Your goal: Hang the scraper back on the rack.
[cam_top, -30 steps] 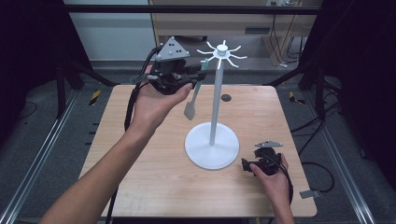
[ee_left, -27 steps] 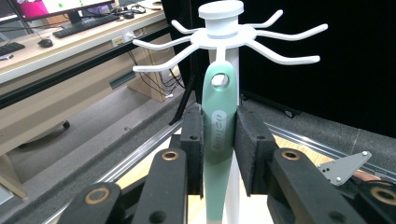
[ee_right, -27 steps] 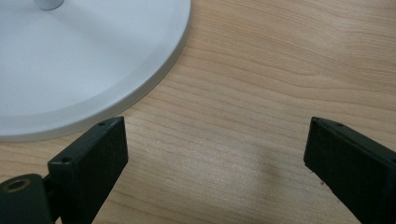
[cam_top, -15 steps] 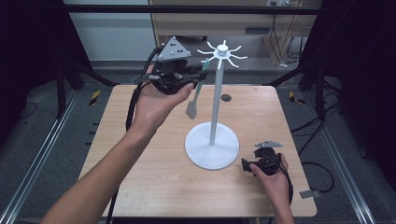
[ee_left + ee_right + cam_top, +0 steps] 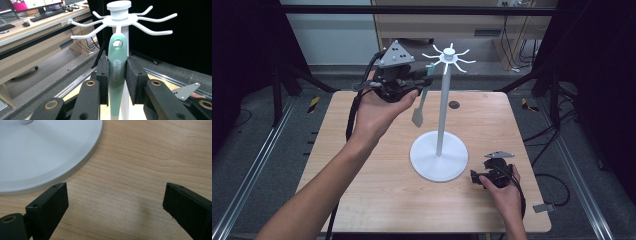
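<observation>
A white utensil stand (image 5: 439, 150) with a round base and a ring of hook arms (image 5: 120, 21) at its top stands mid-table. My left gripper (image 5: 424, 82) is raised beside those arms, shut on the pale green handle of a spatula (image 5: 117, 65). The handle's hanging hole sits right below one hook arm, and its grey blade (image 5: 418, 117) hangs down beside the pole. My right gripper (image 5: 477, 176) rests low on the wooden table (image 5: 362, 190) to the right of the stand's base (image 5: 37, 157), jaws wide apart with bare wood between them.
A small dark disc (image 5: 454, 104) lies on the table behind the stand. Metal rails run along both sides of the table, and a desk with a monitor and keyboard (image 5: 47, 15) stands beyond.
</observation>
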`<action>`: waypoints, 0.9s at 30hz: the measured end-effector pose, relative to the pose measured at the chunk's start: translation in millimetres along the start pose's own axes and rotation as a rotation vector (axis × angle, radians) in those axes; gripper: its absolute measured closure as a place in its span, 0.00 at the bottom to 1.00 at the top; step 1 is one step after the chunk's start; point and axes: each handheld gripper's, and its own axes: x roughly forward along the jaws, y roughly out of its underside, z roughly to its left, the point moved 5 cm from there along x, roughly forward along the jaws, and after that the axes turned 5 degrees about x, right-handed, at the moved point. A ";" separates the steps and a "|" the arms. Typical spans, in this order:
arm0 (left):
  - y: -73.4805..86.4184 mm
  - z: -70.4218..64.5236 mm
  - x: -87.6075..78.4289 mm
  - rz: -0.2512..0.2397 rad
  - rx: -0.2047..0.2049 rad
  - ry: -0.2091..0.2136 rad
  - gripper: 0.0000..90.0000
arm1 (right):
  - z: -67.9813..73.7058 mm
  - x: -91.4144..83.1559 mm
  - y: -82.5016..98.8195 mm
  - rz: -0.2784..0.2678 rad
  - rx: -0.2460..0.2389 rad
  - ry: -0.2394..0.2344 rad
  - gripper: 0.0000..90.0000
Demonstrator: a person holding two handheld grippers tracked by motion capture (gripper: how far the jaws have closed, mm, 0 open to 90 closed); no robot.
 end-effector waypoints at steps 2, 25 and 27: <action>0.2 0.0 -0.6 -0.002 0.001 0.001 0.81 | -0.1 -0.1 0.2 0.003 -0.004 0.000 0.07; 45.9 2.9 -21.8 0.025 -0.061 0.036 0.20 | -0.1 0.5 0.4 0.000 -0.009 0.004 0.07; 52.8 2.4 -23.3 0.035 -0.055 0.036 0.17 | -0.2 0.6 0.5 -0.001 -0.012 0.004 0.07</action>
